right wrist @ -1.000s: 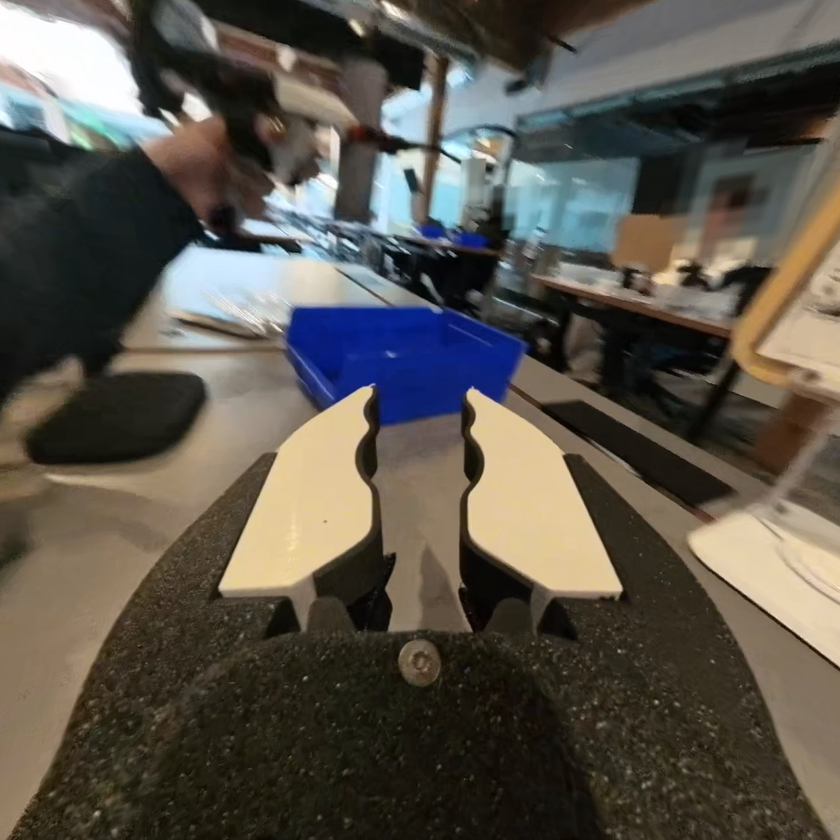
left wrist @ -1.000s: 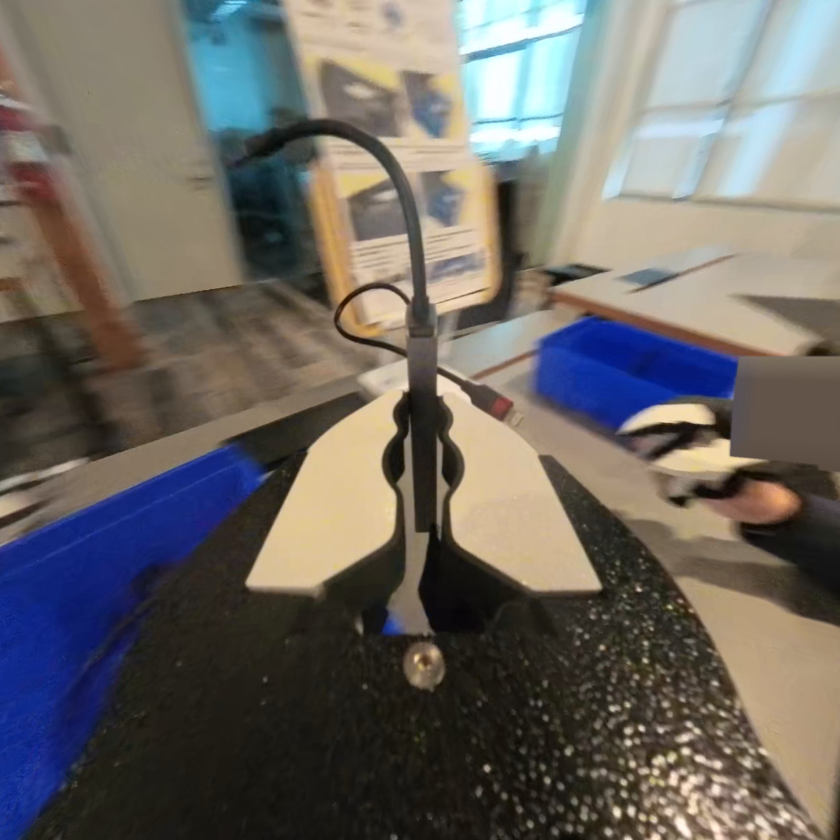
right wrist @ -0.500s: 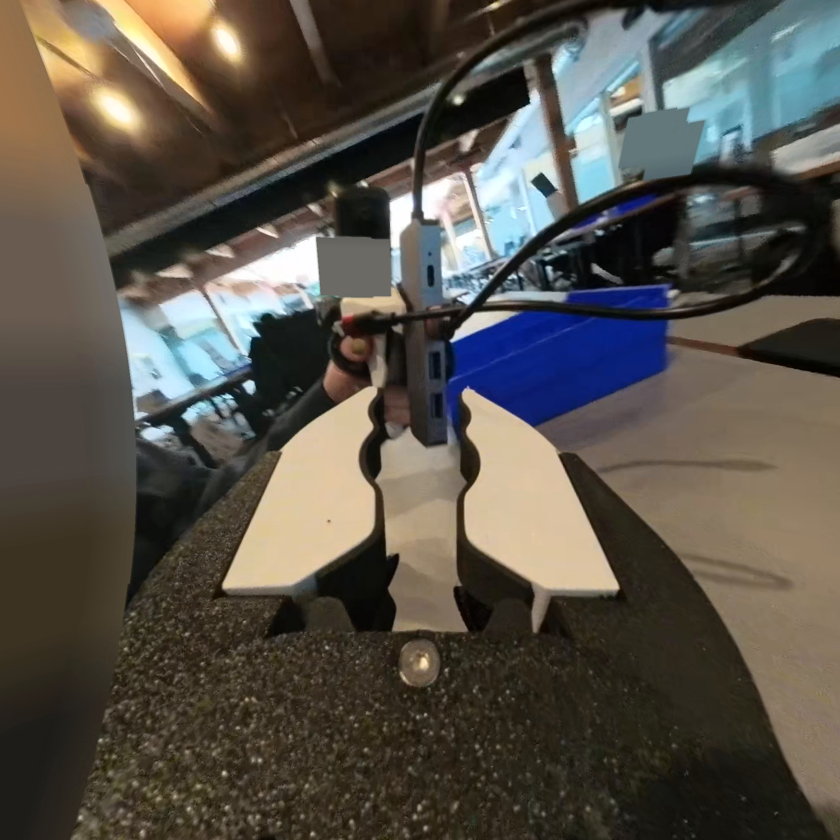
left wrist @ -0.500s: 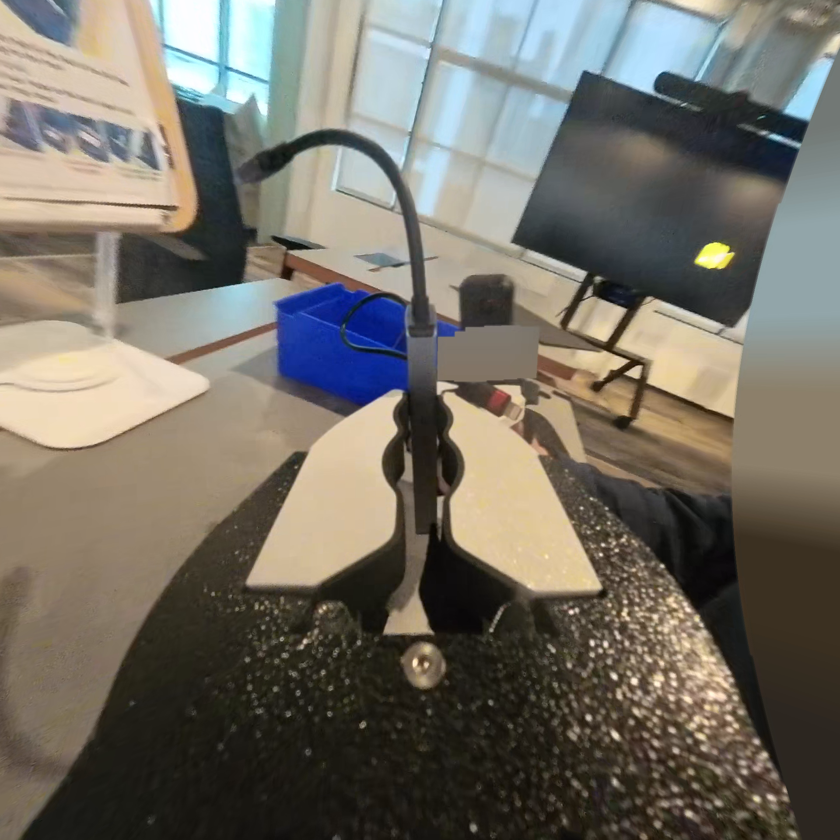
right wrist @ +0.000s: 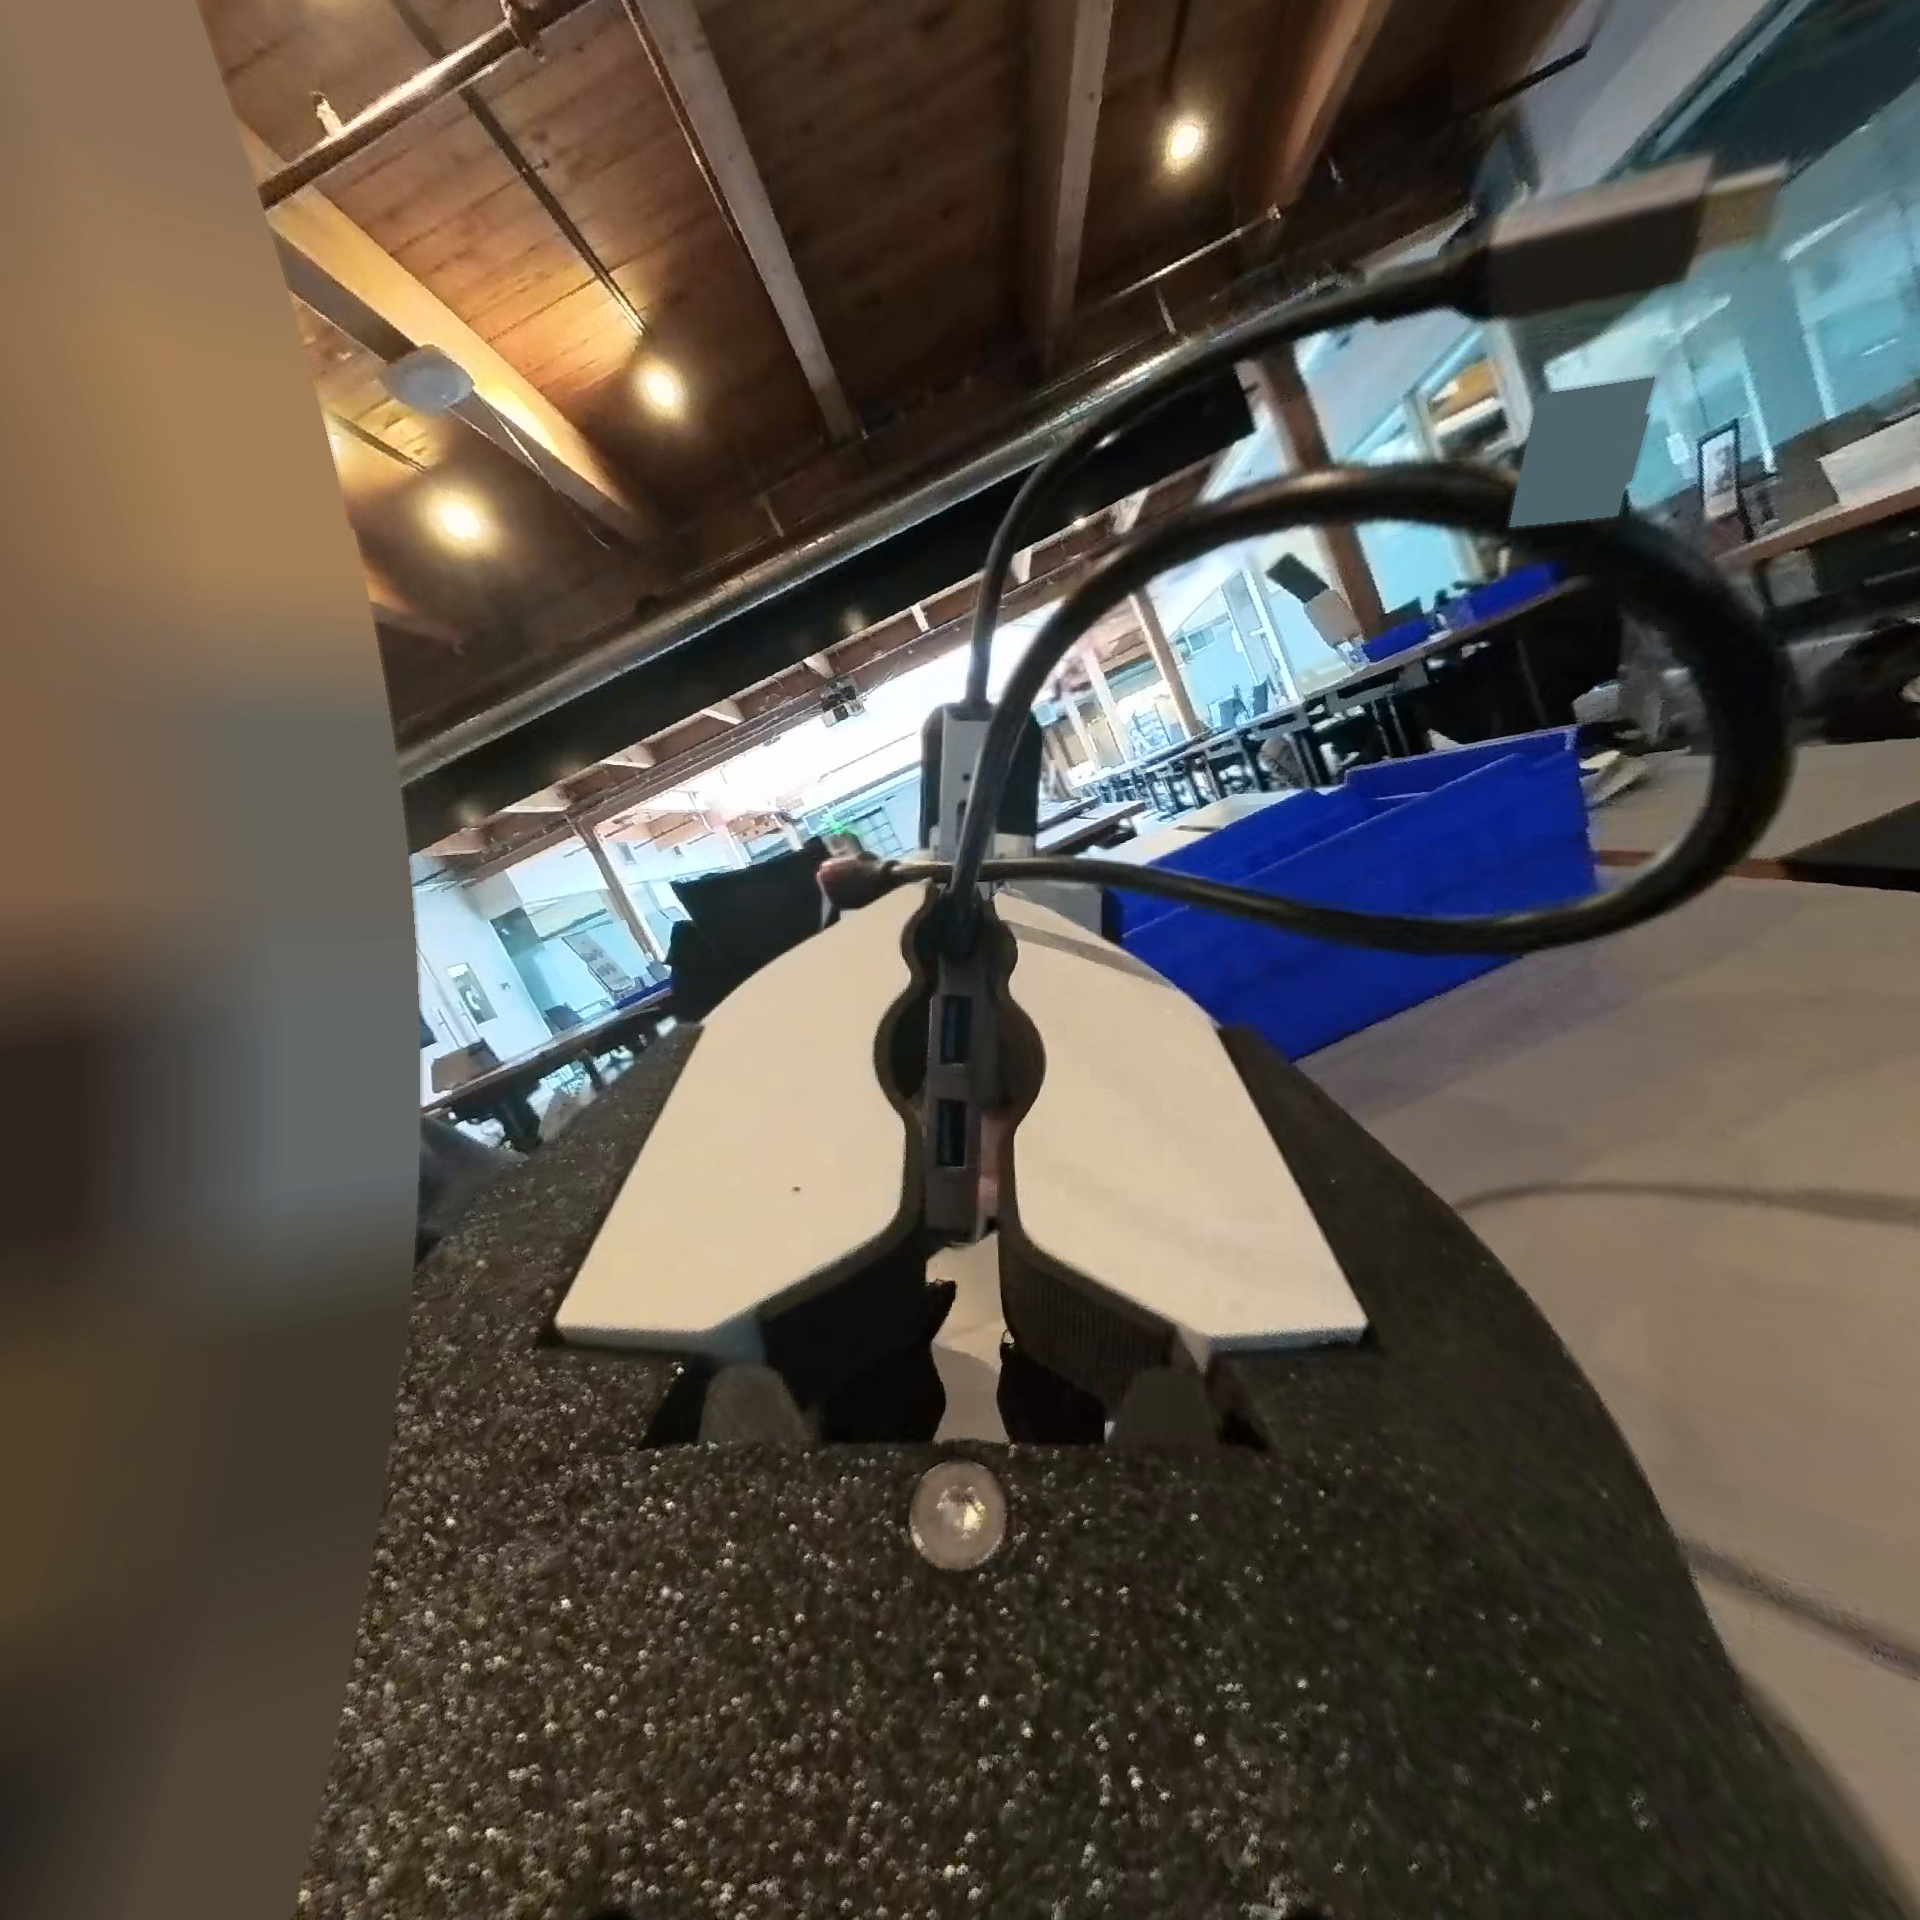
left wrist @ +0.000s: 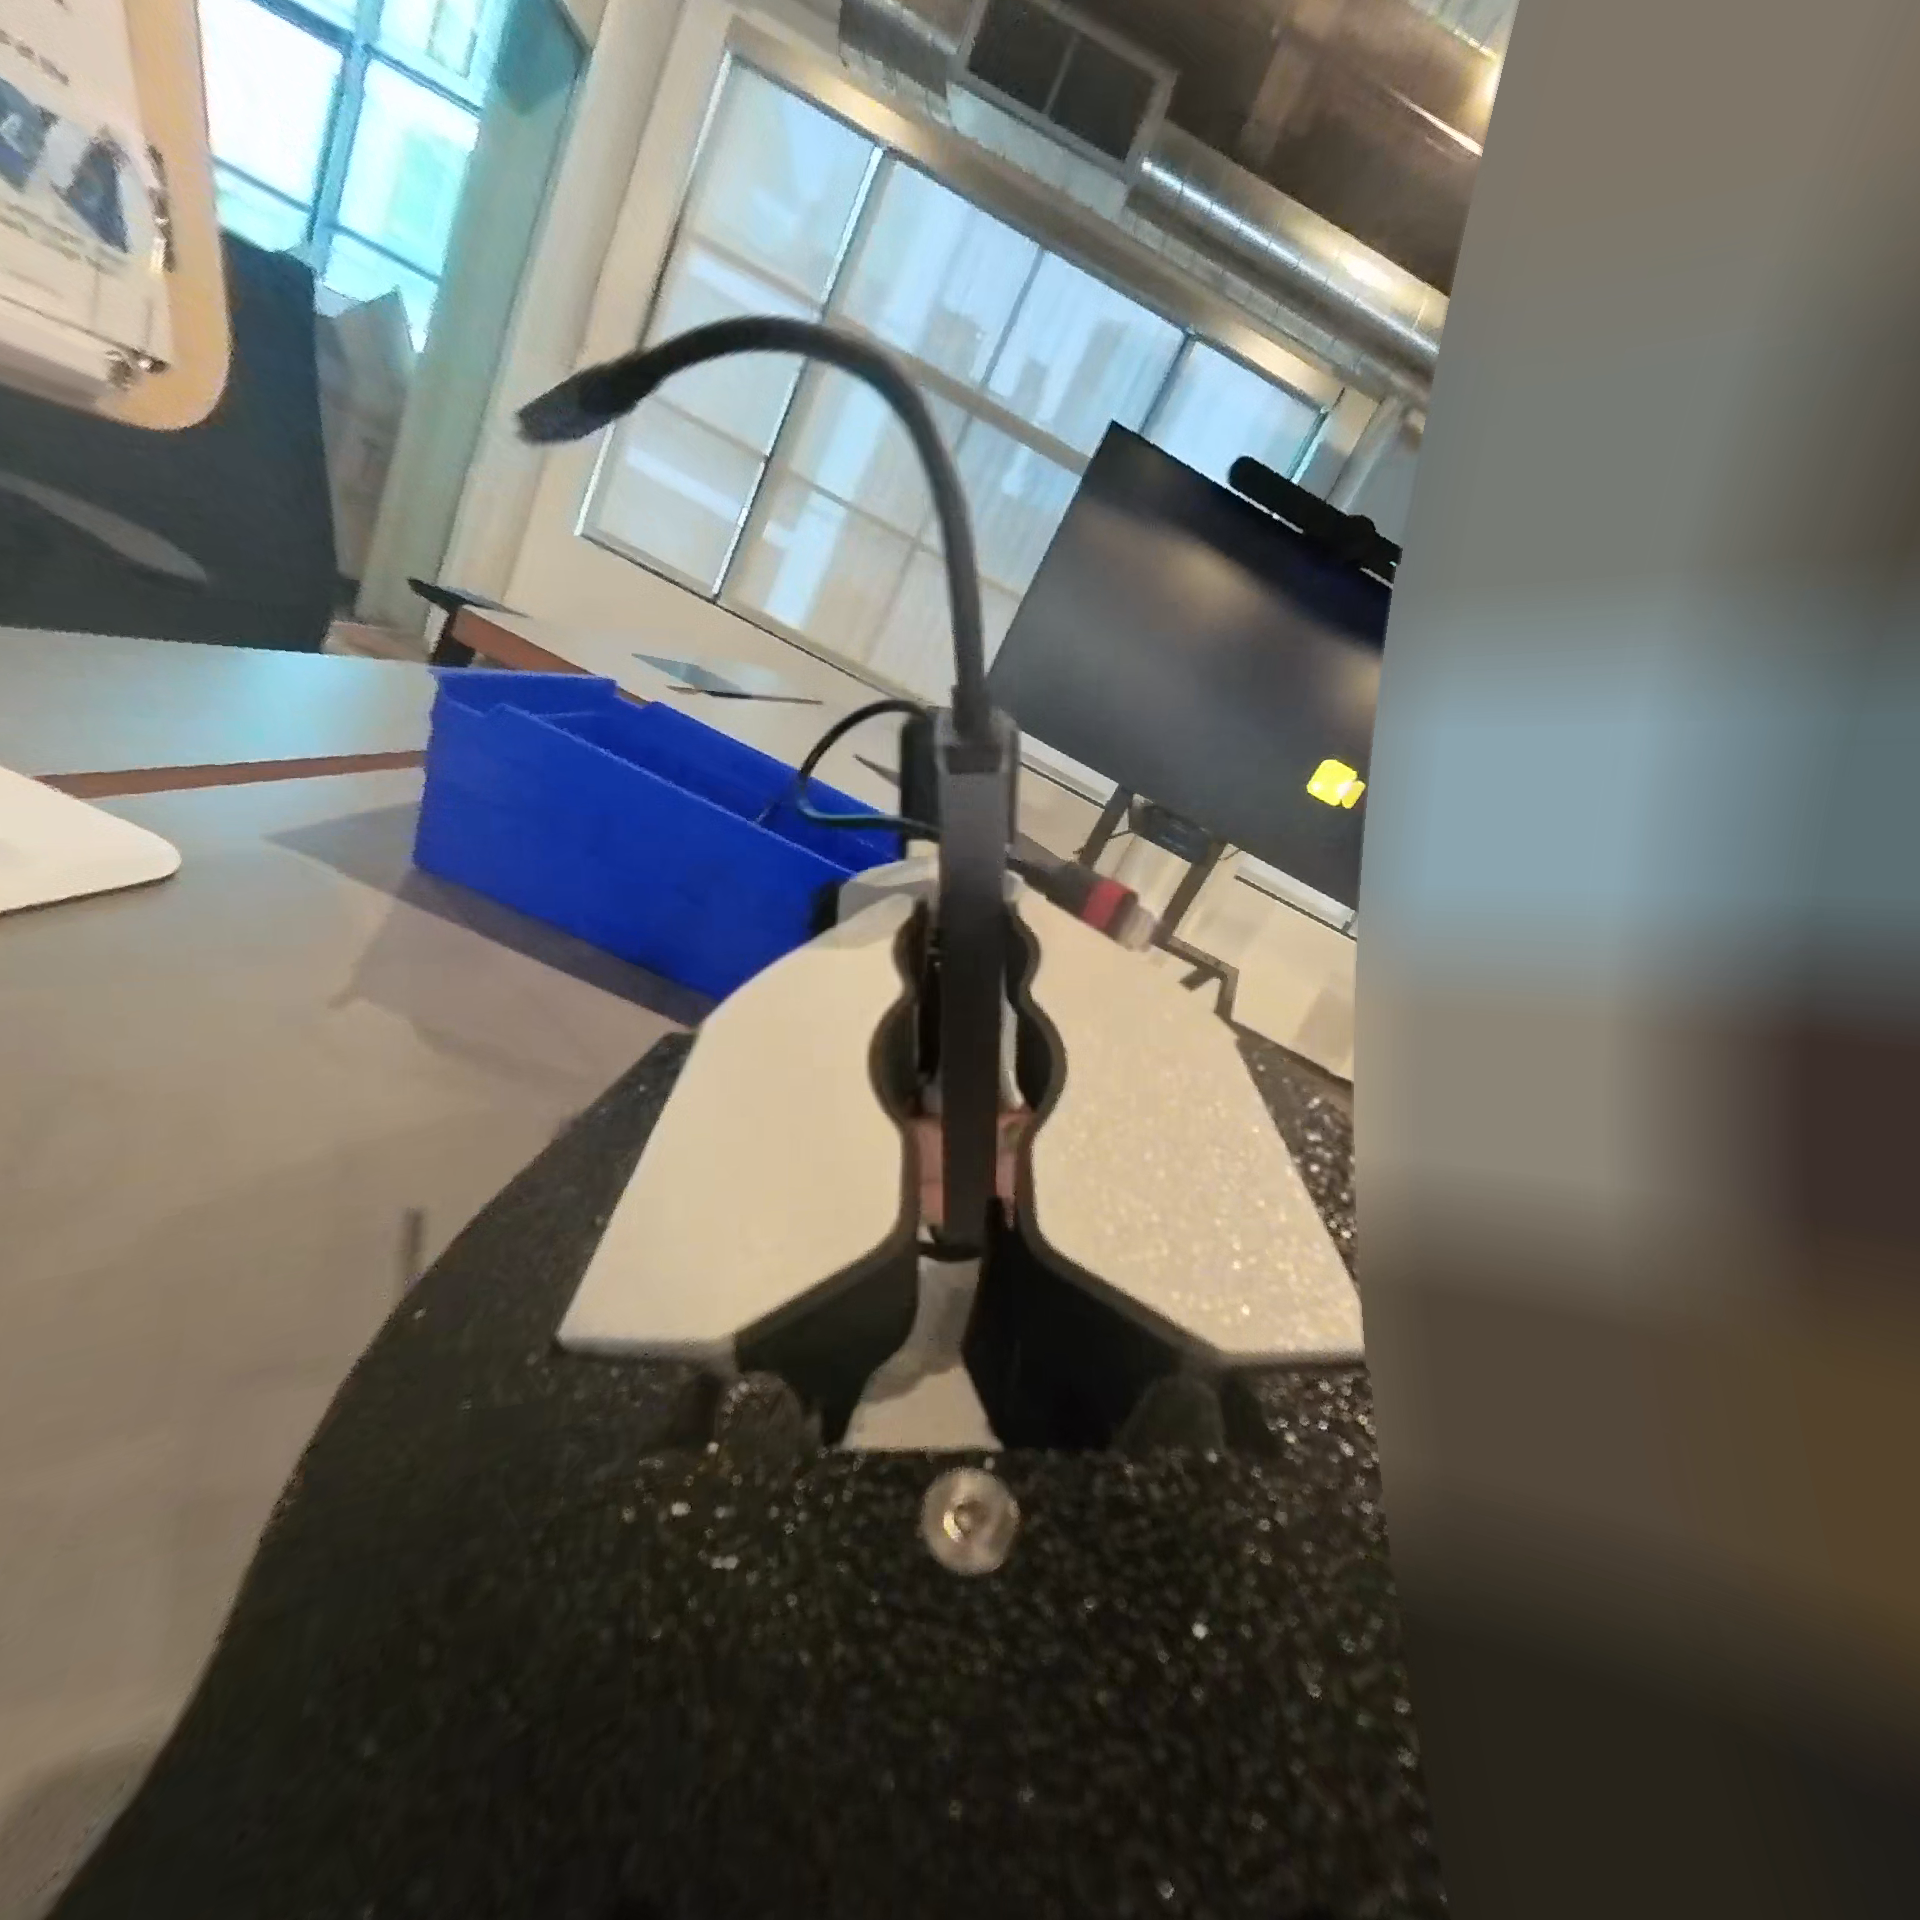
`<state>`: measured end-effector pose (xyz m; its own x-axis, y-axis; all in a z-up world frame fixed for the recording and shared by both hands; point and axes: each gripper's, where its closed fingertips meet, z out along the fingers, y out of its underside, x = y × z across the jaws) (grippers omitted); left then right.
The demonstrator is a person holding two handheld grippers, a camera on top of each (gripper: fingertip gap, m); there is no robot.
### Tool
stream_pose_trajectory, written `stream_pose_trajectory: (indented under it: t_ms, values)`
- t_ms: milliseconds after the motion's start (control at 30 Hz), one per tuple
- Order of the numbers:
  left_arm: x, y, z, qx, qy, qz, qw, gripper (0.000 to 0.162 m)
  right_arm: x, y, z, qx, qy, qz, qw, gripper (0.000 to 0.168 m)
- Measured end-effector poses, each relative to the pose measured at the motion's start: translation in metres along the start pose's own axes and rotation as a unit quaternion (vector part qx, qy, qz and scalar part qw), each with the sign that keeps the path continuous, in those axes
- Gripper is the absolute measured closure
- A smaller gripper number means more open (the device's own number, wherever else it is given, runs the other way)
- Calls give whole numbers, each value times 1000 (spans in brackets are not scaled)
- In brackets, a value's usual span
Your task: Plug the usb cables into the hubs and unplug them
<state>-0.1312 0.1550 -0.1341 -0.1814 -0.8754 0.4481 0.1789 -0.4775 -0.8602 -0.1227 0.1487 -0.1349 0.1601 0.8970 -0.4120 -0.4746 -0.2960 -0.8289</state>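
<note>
Versus half a second back: my right gripper was wide apart and short of the hub. Now its jaws are drawn close, tips pinched on the thin cable right where it meets the hub. It looks clamped, though the contact itself is hard to see. My left gripper is unchanged, clamped on the hub and holding it upright, edge-on, above the table. The camera has tipped up, so more ceiling shows.

Left view only: the hub's narrow back edge, its lead arcing up and left, and a red plug poking out to the right of the hub. A white fingertip of the right gripper shows just left of the hub.

Right view only: the hub's port side, with two blue ports in the gap between my fingers. The cable swings out right in a big loop and crosses back at the tips. The lead's grey plug hangs at top right.

Surface is a grey table, with a blue bin past the grippers and a white base at the left edge. Room: big windows, a dark screen on a stand, a sign top left. The right view has wood beams with lamps and more tables far off.
</note>
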Motion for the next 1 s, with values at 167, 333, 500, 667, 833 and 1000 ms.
stream_pose_trajectory:
  t_ms: [167, 333, 500, 667, 833, 1000]
  values:
    - [-2, 7, 5, -7, -5, 5, 1000, 150, 2, 8, 7, -13, 21, -12, 1000, 161]
    - [10, 8, 2, -28, 37, -1, 999, 150, -7, 9, 9, -12, -30, 36, 999, 161]
    - [-4, 8, 1, -20, -15, 13, 1000, 150, 5, 9, 9, -24, 50, -29, 998, 161]
    - [12, 10, -4, -31, 56, -11, 998, 150, -10, 14, 12, -55, -3, -5, 998, 161]
    - [8, 8, -1, -6, 46, -18, 999, 150, -7, 11, 10, -117, 89, -132, 980, 161]
    - [24, 9, -1, -5, 97, -12, 995, 150, -21, 10, 11, -97, 6, -37, 995, 161]
